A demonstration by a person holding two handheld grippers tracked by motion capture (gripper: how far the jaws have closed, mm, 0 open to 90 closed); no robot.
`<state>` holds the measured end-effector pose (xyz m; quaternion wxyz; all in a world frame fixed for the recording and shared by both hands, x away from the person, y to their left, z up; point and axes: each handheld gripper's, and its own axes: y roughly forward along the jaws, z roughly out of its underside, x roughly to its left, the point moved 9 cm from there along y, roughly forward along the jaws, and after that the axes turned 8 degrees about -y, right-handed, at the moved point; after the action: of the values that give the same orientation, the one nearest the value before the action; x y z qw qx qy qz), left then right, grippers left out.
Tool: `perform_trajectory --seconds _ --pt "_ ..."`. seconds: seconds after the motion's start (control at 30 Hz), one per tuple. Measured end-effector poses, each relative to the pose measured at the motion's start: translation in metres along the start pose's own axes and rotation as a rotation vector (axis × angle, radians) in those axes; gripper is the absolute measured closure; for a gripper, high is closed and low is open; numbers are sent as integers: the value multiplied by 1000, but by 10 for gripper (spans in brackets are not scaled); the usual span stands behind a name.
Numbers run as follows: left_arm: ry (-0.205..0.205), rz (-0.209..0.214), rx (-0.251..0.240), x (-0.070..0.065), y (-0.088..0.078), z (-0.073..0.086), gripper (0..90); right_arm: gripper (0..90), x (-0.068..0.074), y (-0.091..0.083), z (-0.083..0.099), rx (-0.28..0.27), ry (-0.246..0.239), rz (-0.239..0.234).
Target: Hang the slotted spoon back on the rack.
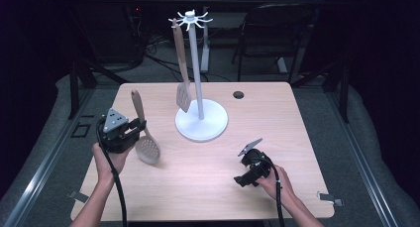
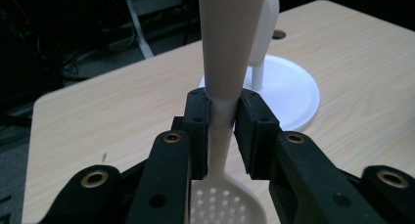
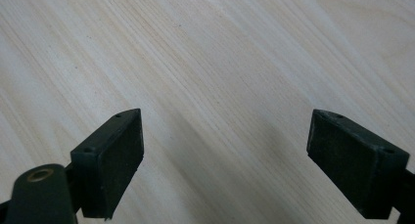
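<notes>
Left tongs [image 2: 222,121] clamp slotted spoon [image 2: 225,77] — right tongs [image 3: 240,160] agape

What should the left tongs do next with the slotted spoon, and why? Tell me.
Probably lift it toward the rack's hooks. The left tongs grip the slotted spoon at its neck, handle up, and the spatula already hangs there, with other hooks free.

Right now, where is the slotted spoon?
In the high view the slotted spoon is at the table's left, clamped by its handle in the left gripper, just left of the white utensil stand.
</notes>
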<state>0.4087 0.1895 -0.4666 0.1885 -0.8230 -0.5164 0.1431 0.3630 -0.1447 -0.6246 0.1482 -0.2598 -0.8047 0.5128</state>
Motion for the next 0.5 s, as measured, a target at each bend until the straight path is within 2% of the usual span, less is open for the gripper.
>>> perform_trajectory --seconds 0.1,0.23,0.33,0.43,0.5 --pt "9 -1 -19 -2 0 -8 756 133 -1 0 0 -5 2 -3" --pt "14 0 -19 -3 4 -16 756 133 -1 2 3 -13 20 -19" --pt "16 3 -14 -6 10 -20 756 133 -2 -1 3 -8 17 -8" --pt "26 9 -8 -11 13 -24 756 133 -1 -5 -2 -36 16 4" --pt "38 9 -7 -14 15 -26 756 133 -3 -5 -2 -35 13 9"
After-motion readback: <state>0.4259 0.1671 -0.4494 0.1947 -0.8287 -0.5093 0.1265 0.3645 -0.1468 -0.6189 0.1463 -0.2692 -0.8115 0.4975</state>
